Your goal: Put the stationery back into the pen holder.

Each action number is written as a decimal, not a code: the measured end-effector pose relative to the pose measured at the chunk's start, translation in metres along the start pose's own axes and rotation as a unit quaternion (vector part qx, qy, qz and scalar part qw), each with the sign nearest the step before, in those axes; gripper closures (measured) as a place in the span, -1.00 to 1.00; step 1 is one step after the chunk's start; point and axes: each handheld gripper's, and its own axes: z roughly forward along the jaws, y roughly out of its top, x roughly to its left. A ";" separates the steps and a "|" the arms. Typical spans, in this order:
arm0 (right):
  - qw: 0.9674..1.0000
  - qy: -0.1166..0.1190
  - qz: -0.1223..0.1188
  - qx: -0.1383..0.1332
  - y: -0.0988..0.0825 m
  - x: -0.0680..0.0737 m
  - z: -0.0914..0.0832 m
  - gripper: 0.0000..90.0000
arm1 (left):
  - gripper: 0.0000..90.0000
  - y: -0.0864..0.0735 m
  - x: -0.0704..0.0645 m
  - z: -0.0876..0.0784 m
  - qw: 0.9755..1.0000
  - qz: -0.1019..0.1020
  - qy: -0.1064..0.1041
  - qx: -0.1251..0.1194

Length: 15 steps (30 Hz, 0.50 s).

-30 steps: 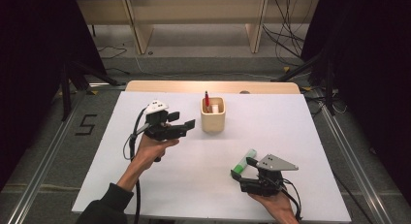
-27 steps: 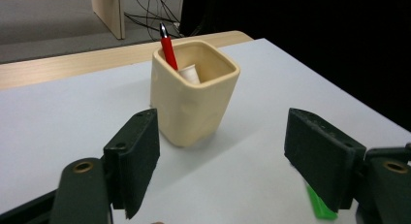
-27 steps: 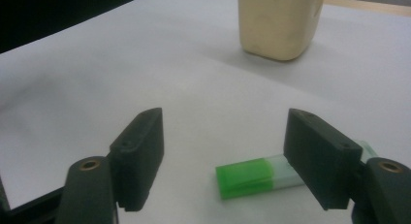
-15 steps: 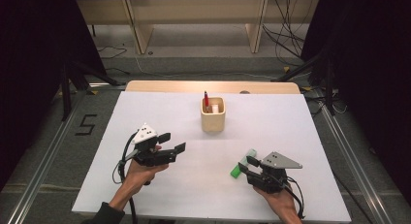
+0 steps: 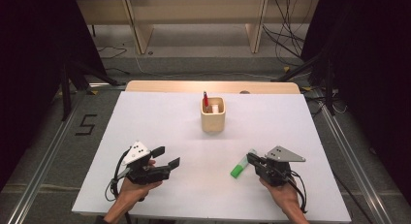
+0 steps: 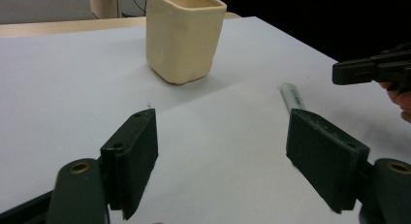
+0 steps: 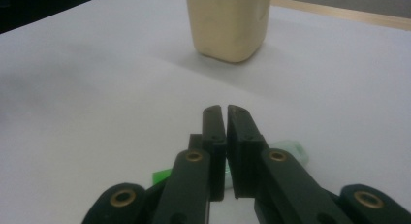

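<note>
A cream cup (image 5: 213,121) stands at the table's middle with a red pen (image 5: 205,99) upright in it. A white marker with a green cap (image 5: 241,166) lies flat on the white table (image 5: 160,117) near the front right. My right gripper (image 5: 250,158) hovers just over it. Its jaws have just been closing and now stand shut with nothing between them (image 7: 225,108). The marker's green cap (image 7: 162,176) and pale body (image 7: 291,152) stick out beneath them. My left gripper (image 5: 166,156) is open and empty at the front left (image 6: 220,117), facing the cup (image 6: 181,40) and the marker (image 6: 292,95).
The table's wooden far edge (image 5: 213,86) lies behind the cup. Black frame legs and cables (image 5: 291,44) stand on the floor beyond. A "5" (image 5: 86,124) is marked on the floor at the left. The right gripper's tip (image 6: 346,71) shows in the left gripper view.
My left gripper has drawn back from beside the cup toward the table's front left and sunk lower, still open. The right gripper's jaws have closed; that hand stayed in place.
</note>
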 end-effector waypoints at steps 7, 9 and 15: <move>1.000 -0.011 -0.004 0.010 0.001 -0.008 0.006 1.00 | -0.41 -0.006 0.001 -0.004 1.000 0.009 0.008 0.001; 1.000 -0.013 -0.006 0.015 0.002 -0.011 0.009 1.00 | -0.41 -0.007 0.001 -0.005 1.000 0.011 0.012 0.000; 0.999 -0.022 -0.003 0.033 0.003 -0.021 0.022 1.00 | -0.41 -0.011 0.001 -0.012 1.000 0.010 0.016 -0.010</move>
